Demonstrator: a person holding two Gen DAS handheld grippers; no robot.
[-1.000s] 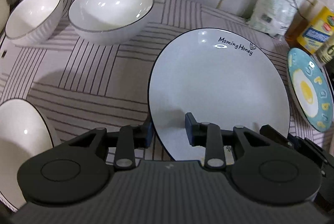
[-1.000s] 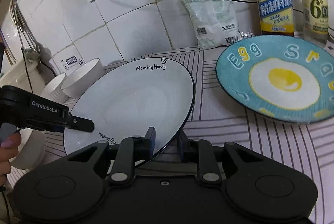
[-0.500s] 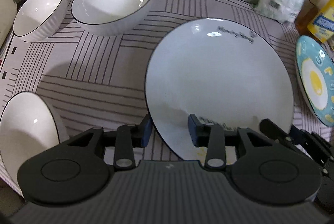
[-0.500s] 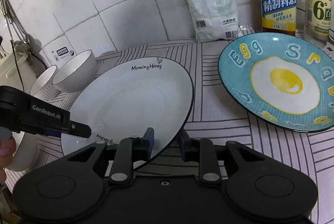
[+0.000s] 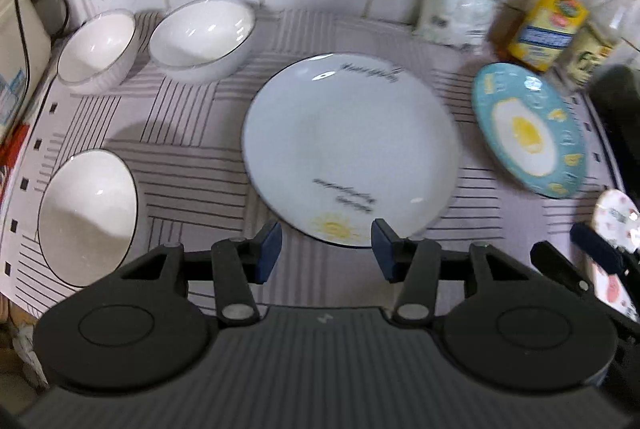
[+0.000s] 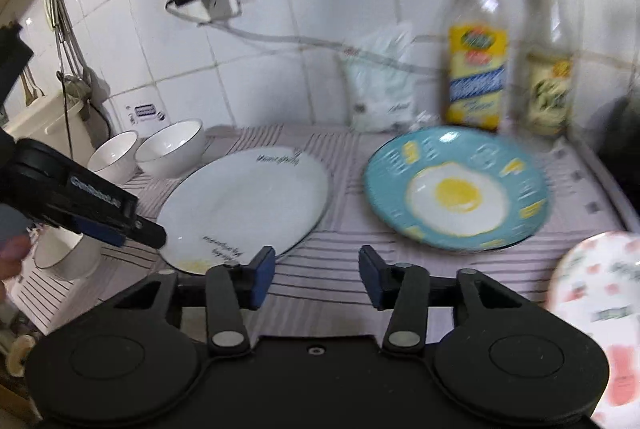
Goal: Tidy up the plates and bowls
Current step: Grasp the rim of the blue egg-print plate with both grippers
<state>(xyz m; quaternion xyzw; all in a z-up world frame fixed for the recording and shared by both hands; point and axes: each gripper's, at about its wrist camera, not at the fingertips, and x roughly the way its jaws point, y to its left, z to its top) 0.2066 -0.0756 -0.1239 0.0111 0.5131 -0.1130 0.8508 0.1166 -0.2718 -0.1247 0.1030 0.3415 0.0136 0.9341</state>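
I am holding my left gripper with its blue-padded fingers spread wide and nothing between them, hanging just short of the near rim of the white plate. My right gripper is spread just as wide and carrying nothing, hovering over the striped mat off the plate's near right edge. The white plate is lying flat on the mat, free of both tools, with a small yellow sun and a line of script at its near edge and more script at its far rim; blur is smearing the lettering, so I cannot read it.

To the left, a white bowl is sitting near the mat's front corner. To the right, the blue fried-egg plate is resting beside the white plate, apart from it. At the right edge of the right wrist view a pink-patterned white plate is showing, cut off by the frame.

Farther back, two more white bowls are standing side by side near the tiled wall. A white plastic bag is leaning against the tiles, and a yellow-labelled bottle and a clearer bottle are standing upright behind the blue plate.
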